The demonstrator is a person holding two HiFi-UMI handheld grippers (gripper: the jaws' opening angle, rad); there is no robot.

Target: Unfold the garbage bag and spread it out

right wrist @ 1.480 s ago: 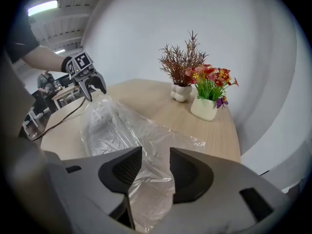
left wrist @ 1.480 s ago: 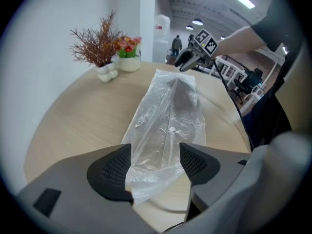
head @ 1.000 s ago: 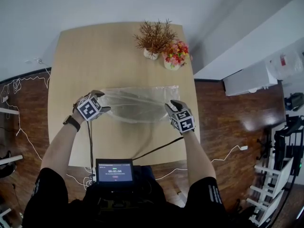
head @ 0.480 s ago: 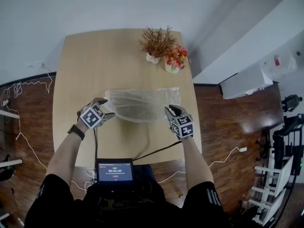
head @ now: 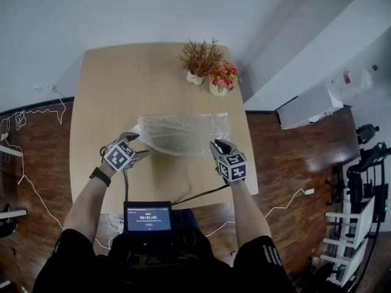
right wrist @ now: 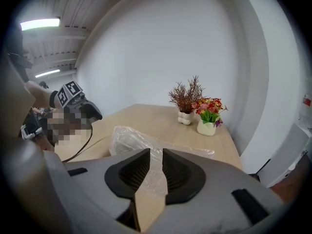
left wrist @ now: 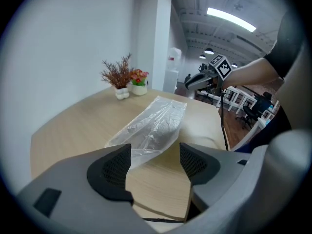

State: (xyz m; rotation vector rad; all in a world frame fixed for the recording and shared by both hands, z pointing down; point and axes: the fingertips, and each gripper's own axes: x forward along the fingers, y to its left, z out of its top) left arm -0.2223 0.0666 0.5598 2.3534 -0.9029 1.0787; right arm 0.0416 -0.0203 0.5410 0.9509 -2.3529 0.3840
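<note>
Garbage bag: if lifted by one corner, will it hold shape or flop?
Likely floppy: the garbage bag is thin, clear, wrinkled film. Probably very light, so a push may bunch it rather than slide it.

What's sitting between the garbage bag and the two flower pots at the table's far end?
Nothing: bare table separates the garbage bag from the flower pots, clearest in the head view.
</note>
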